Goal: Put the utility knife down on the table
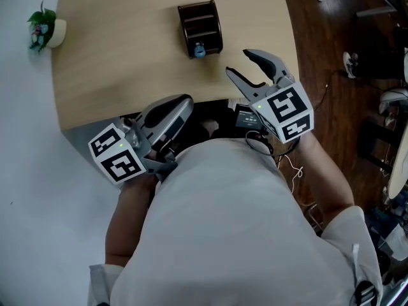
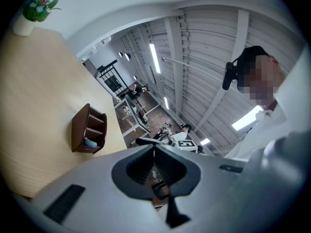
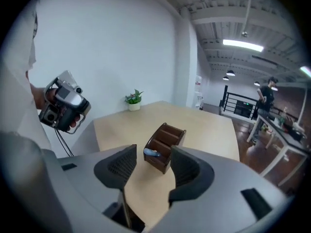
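Dark-brown and slotted, the desk organizer (image 1: 200,27) is my landmark, standing on the pale wooden table (image 1: 115,56). A blue object (image 1: 199,50) pokes out of its front compartment, the one on my side. I take that to be the utility knife, though it is too small to be sure. The other slots look empty from the right gripper view.

The right gripper (image 1: 237,62) hangs just short of the organizer on its near side. It points at the organizer with its jaws spread wide and nothing between them. The left gripper (image 1: 183,101) sits further back from the organizer, at the table's near edge. Its jaws are pressed together on nothing that I can see.

My reading is that the job is at the fetching stage, since the knife is not yet in either tong. The next move calls for bringing the open right jaws forward and down onto the blue end and closing on it. After that I would draw it out of the slot and lay it on bare tabletop beside the organizer. A small potted plant (image 1: 43,29) stands well off to the organizer's left.
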### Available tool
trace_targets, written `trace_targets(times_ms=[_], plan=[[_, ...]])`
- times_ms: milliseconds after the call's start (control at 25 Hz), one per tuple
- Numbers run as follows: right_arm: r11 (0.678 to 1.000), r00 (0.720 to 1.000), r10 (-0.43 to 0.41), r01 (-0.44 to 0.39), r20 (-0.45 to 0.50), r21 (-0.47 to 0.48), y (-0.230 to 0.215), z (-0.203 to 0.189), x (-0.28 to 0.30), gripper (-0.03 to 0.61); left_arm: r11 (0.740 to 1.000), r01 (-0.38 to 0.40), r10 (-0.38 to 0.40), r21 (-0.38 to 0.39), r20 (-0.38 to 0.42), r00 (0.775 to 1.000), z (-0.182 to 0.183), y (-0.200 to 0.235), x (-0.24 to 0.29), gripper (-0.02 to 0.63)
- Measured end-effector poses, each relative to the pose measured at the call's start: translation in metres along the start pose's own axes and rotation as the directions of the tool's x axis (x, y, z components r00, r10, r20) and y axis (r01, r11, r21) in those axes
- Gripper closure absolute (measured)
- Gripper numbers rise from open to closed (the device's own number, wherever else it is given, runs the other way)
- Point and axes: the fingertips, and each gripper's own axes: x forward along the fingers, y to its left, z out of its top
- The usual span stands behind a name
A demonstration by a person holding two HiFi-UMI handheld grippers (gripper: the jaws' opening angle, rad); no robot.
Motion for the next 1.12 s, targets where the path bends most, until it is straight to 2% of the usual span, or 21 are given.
trace_targets(times_ms=[160,360,400,480,600,720,880,1120], plan=[[0.991,1.000,-0.004,0.004,0.002,0.132,0.005,-0.007,-0.014,0.362,1.000,0.000,0.001,0.017,-0.005,1.000,-0.003,-0.001,-0.005,0.611],[0.964,0.999,-0.012,-0.001,0.048,0.267,0.016,-0.004,-0.033,0.364,1.000,0.010,-0.010,0.030,-0.017,1.000,-0.008,-0.002,-0.012,0.611],[0.960,0.998,-0.022,0.005,0.059,0.281,0.017,-0.002,-0.037,0.385,0.999,0.012,-0.011,0.040,-0.021,1.000,-0.008,-0.003,-0.012,0.611],[0.950,0.996,-0.052,0.025,0.077,0.312,0.018,0.002,-0.049,0.487,0.997,0.016,-0.013,0.069,-0.032,0.999,-0.008,-0.007,-0.014,0.611],[0.915,0.991,-0.075,0.025,0.111,0.402,0.022,0.009,-0.067,0.578,0.993,0.029,-0.023,0.117,-0.053,0.998,-0.009,-0.016,-0.018,0.611],[0.874,0.983,-0.086,-0.005,0.165,0.487,0.023,0.021,-0.084,0.578,0.988,0.048,-0.039,0.147,-0.066,0.997,-0.011,-0.025,-0.022,0.611],[0.864,0.972,-0.116,-0.002,0.203,0.504,0.028,0.031,-0.101,0.578,0.983,0.070,-0.057,0.167,-0.083,0.995,-0.016,-0.031,-0.026,0.611],[0.872,0.972,-0.124,0.011,0.199,0.490,0.040,0.031,-0.114,0.578,0.984,0.110,-0.094,0.137,-0.122,0.988,-0.031,-0.038,-0.024,0.611]])
